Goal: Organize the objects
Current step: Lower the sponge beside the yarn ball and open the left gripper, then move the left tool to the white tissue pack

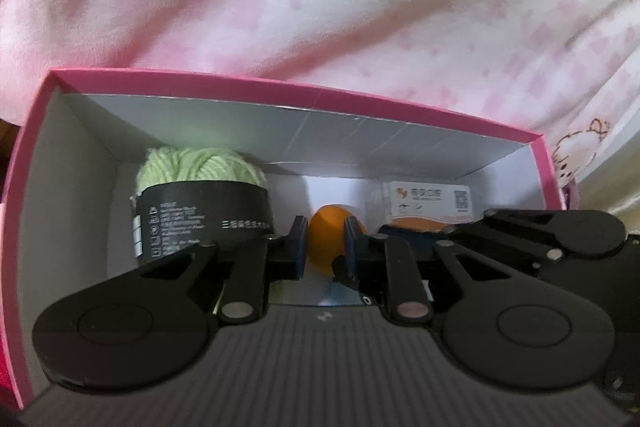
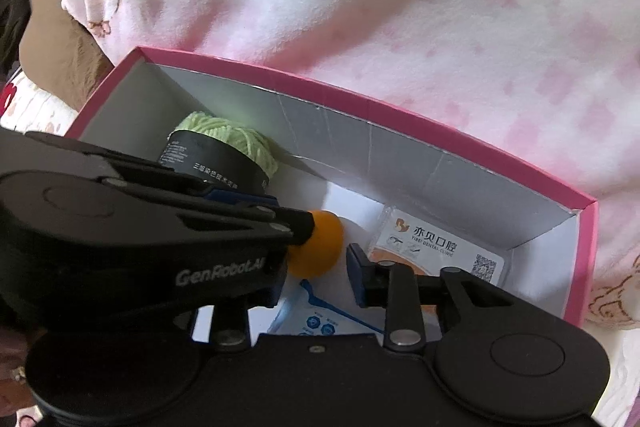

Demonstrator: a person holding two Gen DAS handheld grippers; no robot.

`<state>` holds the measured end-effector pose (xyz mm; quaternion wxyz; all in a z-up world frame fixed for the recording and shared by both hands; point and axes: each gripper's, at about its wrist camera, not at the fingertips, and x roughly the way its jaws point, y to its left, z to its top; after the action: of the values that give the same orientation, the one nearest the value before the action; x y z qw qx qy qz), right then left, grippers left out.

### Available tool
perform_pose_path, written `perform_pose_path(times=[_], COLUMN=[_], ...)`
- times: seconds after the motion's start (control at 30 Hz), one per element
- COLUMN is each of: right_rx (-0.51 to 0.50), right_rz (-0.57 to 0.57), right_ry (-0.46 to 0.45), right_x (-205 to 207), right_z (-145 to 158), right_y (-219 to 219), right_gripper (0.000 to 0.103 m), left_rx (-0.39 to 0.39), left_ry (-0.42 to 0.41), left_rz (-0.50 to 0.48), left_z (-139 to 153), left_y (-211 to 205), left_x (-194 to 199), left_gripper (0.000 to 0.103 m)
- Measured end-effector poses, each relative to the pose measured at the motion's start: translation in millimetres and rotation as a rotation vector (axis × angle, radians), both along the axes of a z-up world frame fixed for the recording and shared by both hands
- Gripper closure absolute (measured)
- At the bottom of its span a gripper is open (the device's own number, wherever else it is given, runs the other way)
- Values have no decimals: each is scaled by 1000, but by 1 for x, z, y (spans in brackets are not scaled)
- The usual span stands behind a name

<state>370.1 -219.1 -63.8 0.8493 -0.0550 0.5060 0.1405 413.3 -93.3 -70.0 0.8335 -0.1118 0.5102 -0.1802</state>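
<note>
Left claw [image 1: 323, 245] clamped on the orange ball [image 1: 332, 239] inside the pink box [image 1: 280, 85], right claw [image 2: 320, 275] closed, nothing visibly gripped.

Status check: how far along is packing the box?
Done: green yarn and clinic packet already lie in the pink box. In hand: left claw shut on the orange ball, low inside the box. Left: release it; no stray items in view outside.

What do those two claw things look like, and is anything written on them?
Both are matte black. The left claw has flat linkage bars with silver pins, round discs at its sides, dark blue pads and white "GenRobot.AI" lettering. The right claw shows the same bars, discs and a blue pad. No cables or sleeves show.
</note>
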Motion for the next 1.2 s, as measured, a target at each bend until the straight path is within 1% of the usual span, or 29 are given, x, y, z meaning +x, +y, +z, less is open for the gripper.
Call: perform_pose_path(times=[0.07, 0.13, 0.2, 0.3, 0.37, 0.43, 0.5, 0.53, 0.57, 0.6, 0.63, 0.67, 0.73, 0.87, 1.03, 1.2], right_rx=[-13, -15, 1, 29, 50, 67, 89, 101, 115, 129, 142, 154, 181, 188, 166, 147], right_rz=[-1, -5, -7, -3, -1, -2, 6, 5, 3, 1, -6, -16, -27, -19, 16, 43], right_ry=[-8, -15, -23, -39, -50, -56, -70, -80, -85, -90, -98, -107, -125, -162, -187, -199], right_x=[-1, 0, -3, -12, -19, -27, -31, -37, -42, -41, -43, -48, -61, -88, -129, -160], right_z=[0, 0, 2, 8, 13, 18, 25, 29, 33, 38, 43, 48, 60, 85, 122, 148], right_y=[2, 1, -1, -4, -6, -8, -13, -15, -17, -18, -19, -21, -21, -20, -13, -1], right_gripper=[80, 80, 80, 78, 74, 72, 71, 69, 67, 67, 65, 63, 60, 52, 47, 46], left_rx=[-20, -3, -2, -4, 29, 71, 97, 108, 118, 130, 141, 151, 161, 180, 197, 170], left_ry=[-4, -29, -41, -25, -34, -55, -62, -64, -69, -76, -91, -111, -144, -151, -158, -153], left_rz=[-2, -9, -7, -8, -23, -50, -63, -68, -71, -71, -66, -63, -68, -85, -121, -154], left_z=[-2, -4, -2, 5, 12, 22, 32, 39, 45, 52, 60, 67, 81, 109, 139, 166], left_y=[-3, -8, -7, -1, -2, -2, 0, 2, 3, 5, 8, 8, 14, 27, 39, 56], left_x=[1, 0, -2, -8, -14, -23, -32, -38, -43, -50, -57, -62, -75, -101, -132, -165], left_gripper=[86, 86, 85, 73, 62, 60, 53, 46, 37, 31, 23, 19, 14, 12, 12, 12])
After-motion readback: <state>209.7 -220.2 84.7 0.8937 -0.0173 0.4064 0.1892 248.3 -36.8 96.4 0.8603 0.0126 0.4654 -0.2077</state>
